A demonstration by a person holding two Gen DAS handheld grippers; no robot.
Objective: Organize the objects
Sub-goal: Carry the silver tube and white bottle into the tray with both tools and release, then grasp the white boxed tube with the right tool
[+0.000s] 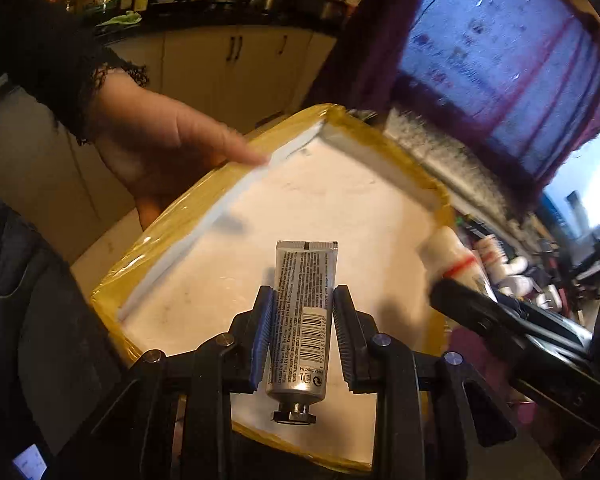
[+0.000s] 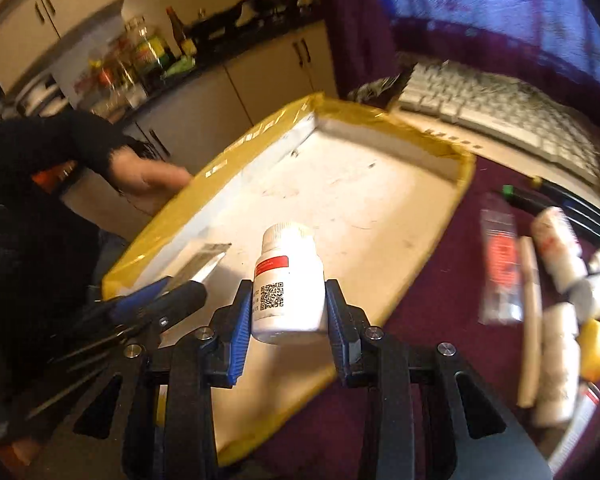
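My left gripper (image 1: 302,304) is shut on a silver cream tube (image 1: 302,320), cap toward the camera, held above a shallow white tray with a yellow taped rim (image 1: 172,232). My right gripper (image 2: 286,300) is shut on a white pill bottle (image 2: 288,280) with a red label stripe and QR code, held over the same tray (image 2: 452,220). In the left wrist view the bottle (image 1: 456,256) and the right gripper show at the tray's right edge. In the right wrist view the tube's tip (image 2: 210,258) and the left gripper show at the left.
A person's hand (image 1: 160,144) rests on the tray's far left rim. Right of the tray, on a maroon cloth (image 2: 440,340), lie several white bottles (image 2: 560,252), a plastic packet (image 2: 500,264), a stick and a yellow object (image 2: 598,344). A white keyboard (image 2: 500,116) lies behind.
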